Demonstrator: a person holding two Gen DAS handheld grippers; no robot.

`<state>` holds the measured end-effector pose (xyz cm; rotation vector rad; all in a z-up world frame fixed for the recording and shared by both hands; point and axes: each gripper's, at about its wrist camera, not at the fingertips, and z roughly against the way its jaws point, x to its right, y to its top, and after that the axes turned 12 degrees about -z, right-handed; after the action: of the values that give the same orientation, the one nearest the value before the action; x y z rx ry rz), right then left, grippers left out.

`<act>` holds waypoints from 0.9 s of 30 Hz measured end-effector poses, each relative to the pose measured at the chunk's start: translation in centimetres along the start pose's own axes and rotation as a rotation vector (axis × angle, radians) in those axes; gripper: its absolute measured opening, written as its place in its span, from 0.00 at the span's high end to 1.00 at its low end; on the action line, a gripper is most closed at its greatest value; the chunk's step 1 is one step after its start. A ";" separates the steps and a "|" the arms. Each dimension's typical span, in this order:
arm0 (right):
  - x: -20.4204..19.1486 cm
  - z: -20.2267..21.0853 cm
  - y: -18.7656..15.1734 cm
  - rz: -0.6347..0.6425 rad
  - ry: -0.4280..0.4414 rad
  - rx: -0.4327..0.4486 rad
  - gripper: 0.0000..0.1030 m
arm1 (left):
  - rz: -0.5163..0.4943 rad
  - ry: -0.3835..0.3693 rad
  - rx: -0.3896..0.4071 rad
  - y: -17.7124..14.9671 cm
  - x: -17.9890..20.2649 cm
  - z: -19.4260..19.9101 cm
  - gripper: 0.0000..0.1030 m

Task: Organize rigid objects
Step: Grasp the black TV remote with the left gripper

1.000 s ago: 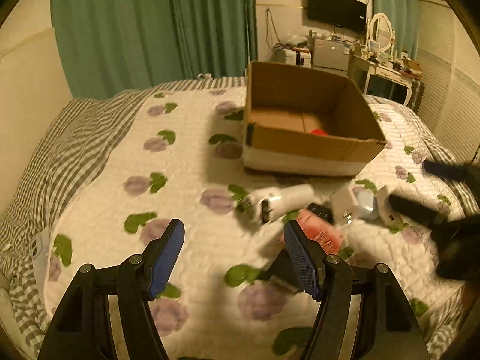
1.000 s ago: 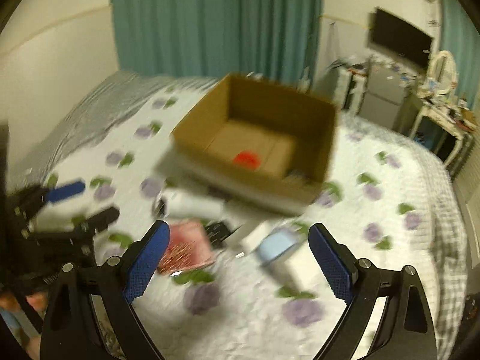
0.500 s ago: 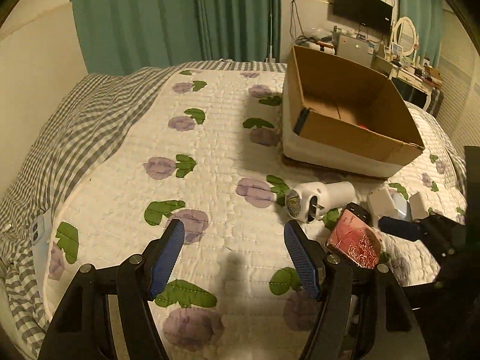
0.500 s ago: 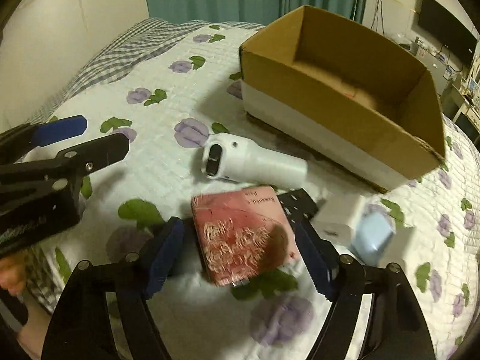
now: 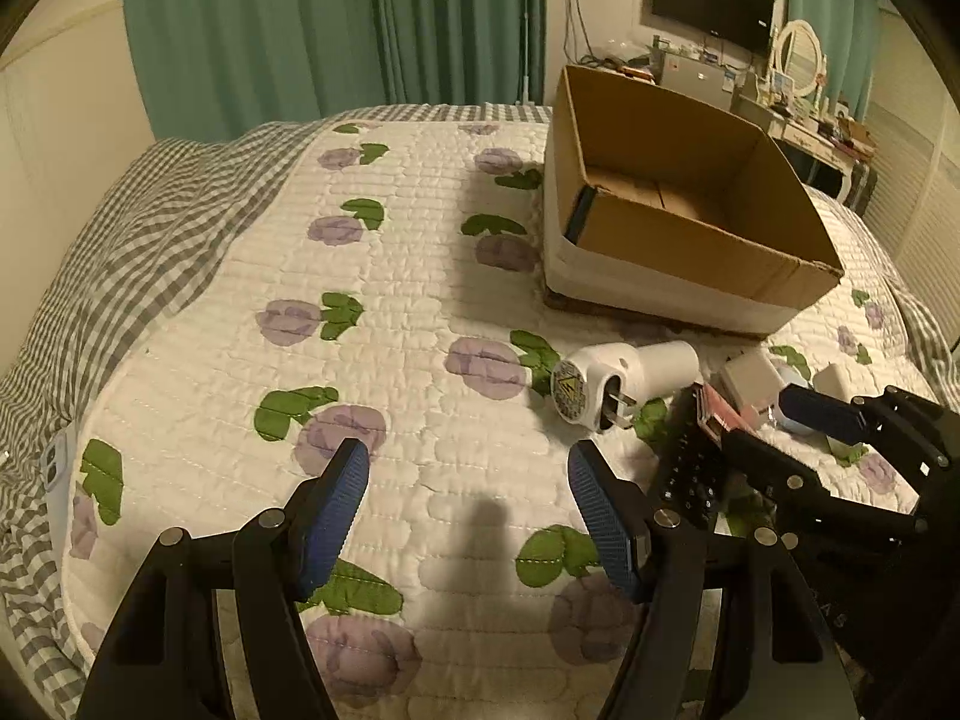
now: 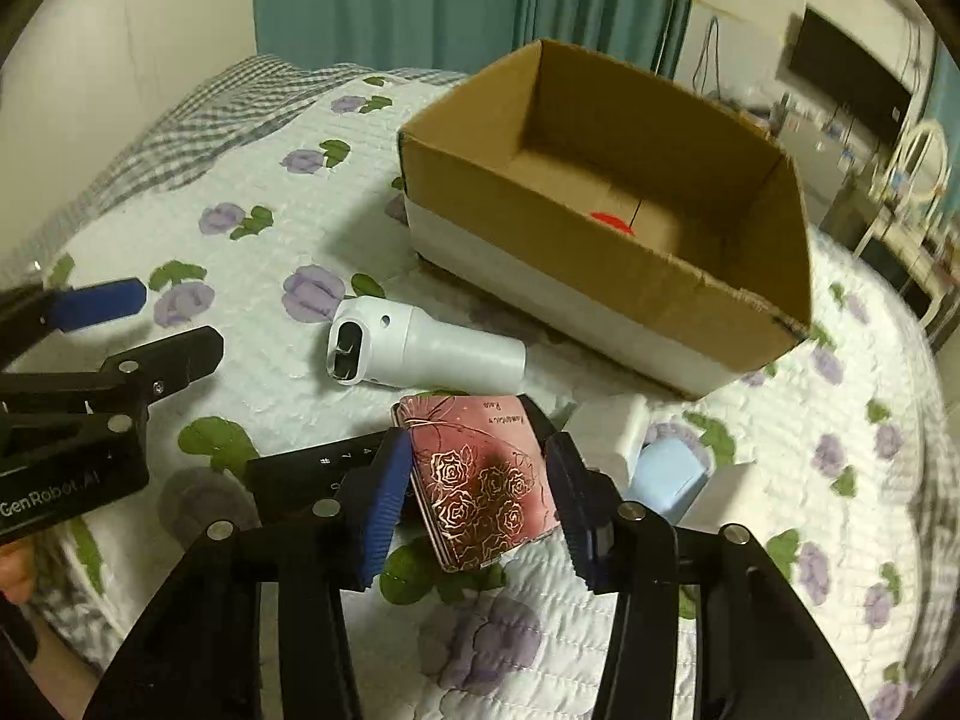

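Wide bare quilt on the bed [image 5: 372, 372] to the left and near, open to any approach. Far right blocked by the tall cardboard box [image 6: 600, 240], open at the top, mostly bare inside. Crowded patch just near the box: white cylinder [image 6: 420, 354], pink tin [image 6: 480, 480], black remote [image 6: 318, 468], white block [image 6: 606, 432], blue item [image 6: 666, 480], all touching or just beside one another, narrow gaps only.

Pink rose-patterned box [image 6: 480, 474]; white plug [image 6: 420, 351]; brown carton [image 6: 600, 276].
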<state>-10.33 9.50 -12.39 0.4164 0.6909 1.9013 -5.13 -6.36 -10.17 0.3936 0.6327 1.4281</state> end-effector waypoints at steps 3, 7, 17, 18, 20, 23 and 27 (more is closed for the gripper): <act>0.3 1.3 0.0 0.001 -0.050 0.065 0.72 | 0.002 -0.007 -0.001 0.0 0.1 0.0 0.30; 2.5 1.6 0.5 -0.049 -0.038 0.052 0.73 | 0.000 -0.020 -0.001 0.1 0.4 -0.1 0.30; 3.6 1.6 0.9 -0.052 -0.025 0.066 0.73 | -0.091 -0.178 -0.021 -0.1 3.7 -1.2 0.30; 4.3 1.6 1.1 -0.070 -0.012 0.062 0.73 | -0.108 -0.203 -0.023 0.0 4.2 -1.3 0.30; 5.2 1.5 1.3 -0.099 0.005 0.053 0.73 | -0.151 -0.254 -0.032 0.2 5.6 -1.8 0.30; 6.3 1.4 1.5 -0.142 0.031 0.044 0.73 | -0.215 -0.279 -0.063 0.5 7.5 -3.0 0.30; 7.1 1.3 1.5 -0.174 0.038 0.041 0.73 | -0.242 -0.287 -0.099 1.2 8.7 -4.8 0.33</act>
<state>-13.65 15.88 -10.57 0.3350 0.7673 1.7377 -8.82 1.79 -14.63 0.4198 0.3613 1.1401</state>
